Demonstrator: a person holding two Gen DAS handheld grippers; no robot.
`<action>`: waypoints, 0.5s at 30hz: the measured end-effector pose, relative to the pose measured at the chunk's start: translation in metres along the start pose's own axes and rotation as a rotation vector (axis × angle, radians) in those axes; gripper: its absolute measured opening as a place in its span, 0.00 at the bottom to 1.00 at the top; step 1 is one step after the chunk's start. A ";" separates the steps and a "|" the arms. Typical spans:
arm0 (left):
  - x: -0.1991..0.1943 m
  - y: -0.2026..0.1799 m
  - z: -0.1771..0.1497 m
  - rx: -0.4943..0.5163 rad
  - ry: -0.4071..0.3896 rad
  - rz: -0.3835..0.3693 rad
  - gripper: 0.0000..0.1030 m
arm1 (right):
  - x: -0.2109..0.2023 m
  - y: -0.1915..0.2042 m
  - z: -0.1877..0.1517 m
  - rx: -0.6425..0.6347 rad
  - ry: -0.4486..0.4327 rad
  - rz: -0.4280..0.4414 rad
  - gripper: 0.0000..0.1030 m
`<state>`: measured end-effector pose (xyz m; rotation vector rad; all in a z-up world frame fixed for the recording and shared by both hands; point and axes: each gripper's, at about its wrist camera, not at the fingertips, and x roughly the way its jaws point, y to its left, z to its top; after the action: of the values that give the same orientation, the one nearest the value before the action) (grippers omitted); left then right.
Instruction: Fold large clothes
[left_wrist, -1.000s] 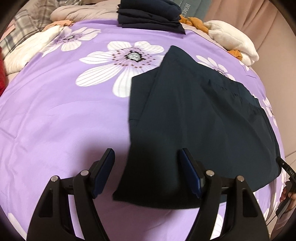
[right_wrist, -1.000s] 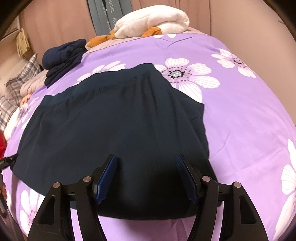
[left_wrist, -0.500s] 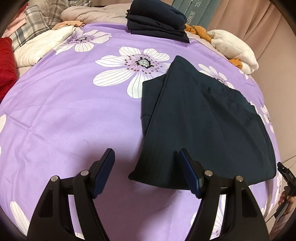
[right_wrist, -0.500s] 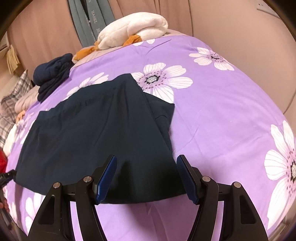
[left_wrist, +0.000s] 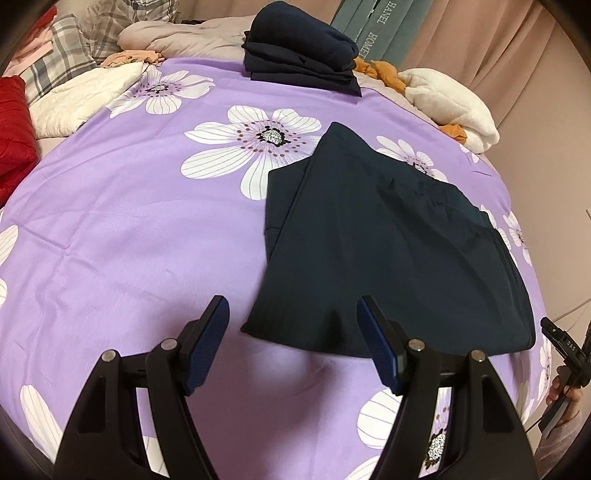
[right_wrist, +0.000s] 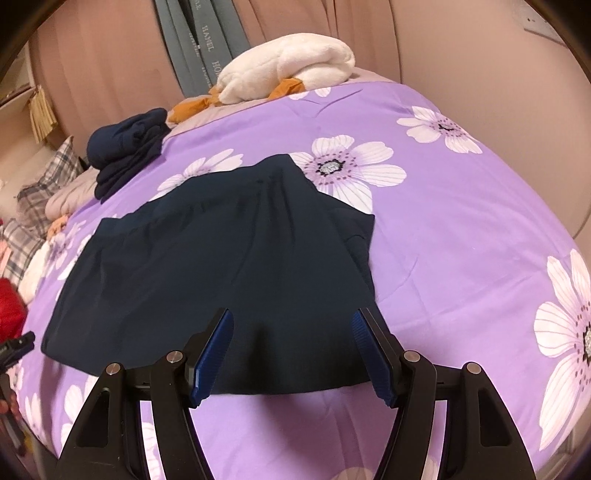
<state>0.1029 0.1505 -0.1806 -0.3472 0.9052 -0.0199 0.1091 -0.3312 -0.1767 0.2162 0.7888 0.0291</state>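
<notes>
A dark navy garment (left_wrist: 388, 251) lies folded flat on the purple flowered bedspread (left_wrist: 129, 229). In the right wrist view the same garment (right_wrist: 229, 266) spreads from the centre to the left. My left gripper (left_wrist: 291, 332) hangs open above the garment's near left corner, nothing between its blue pads. My right gripper (right_wrist: 291, 343) is also open, held over the garment's near edge without touching it. The right gripper's tip (left_wrist: 561, 339) and the hand holding it show at the right edge of the left wrist view.
A stack of folded navy clothes (left_wrist: 299, 62) sits at the far side of the bed. White fleece (left_wrist: 450, 107) and orange cloth (left_wrist: 384, 74) lie beside it. A white garment (left_wrist: 81, 96), plaid pillows (left_wrist: 62, 62) and a red item (left_wrist: 14, 136) crowd the left. Curtains (right_wrist: 110, 66) hang behind.
Both grippers have pulled back and risen from the garment. Its near edge, earlier between and under the fingers, now lies ahead of them. Both stayed open.
</notes>
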 end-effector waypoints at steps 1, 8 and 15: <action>-0.001 0.000 -0.001 -0.002 0.000 -0.003 0.70 | -0.001 0.000 0.000 0.000 -0.001 0.003 0.65; -0.007 -0.003 -0.006 0.000 -0.008 0.000 0.70 | -0.007 0.002 -0.004 0.004 -0.007 0.017 0.65; -0.011 -0.008 -0.009 0.011 -0.018 0.002 0.70 | -0.010 0.002 -0.011 0.014 -0.004 0.028 0.65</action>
<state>0.0905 0.1425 -0.1748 -0.3353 0.8869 -0.0197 0.0940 -0.3283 -0.1766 0.2404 0.7823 0.0492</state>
